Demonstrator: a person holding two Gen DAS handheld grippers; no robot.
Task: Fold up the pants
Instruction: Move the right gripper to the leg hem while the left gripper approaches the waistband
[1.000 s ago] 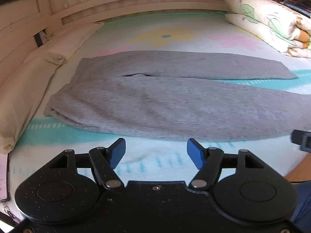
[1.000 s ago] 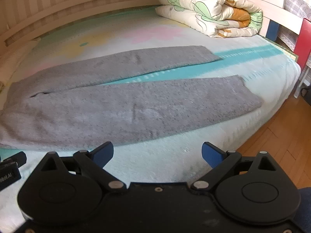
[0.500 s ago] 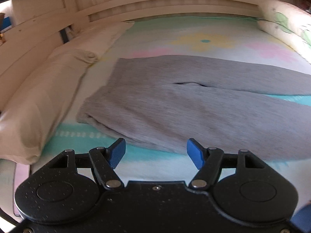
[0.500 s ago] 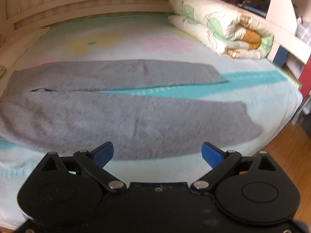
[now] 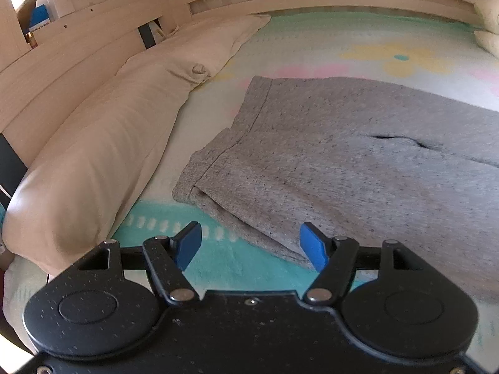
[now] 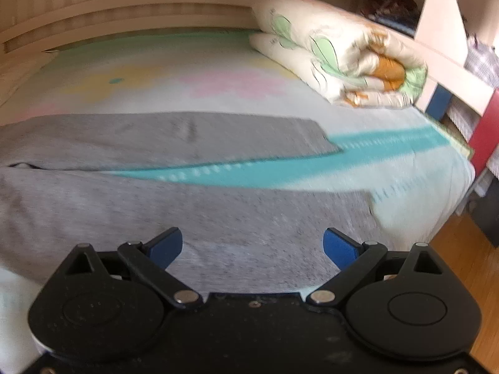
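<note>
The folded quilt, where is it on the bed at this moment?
In the right wrist view the folded quilt lies at the upper right, on the far corner of the bed, beyond the cuffs of the grey pants.

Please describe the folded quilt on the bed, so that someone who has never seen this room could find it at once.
Start from the bed with the pastel flower sheet. At its far corner, beyond the leg ends of the grey pants, lies the folded quilt. It is the only thick, rolled bundle there, cream with green and orange print.
</note>
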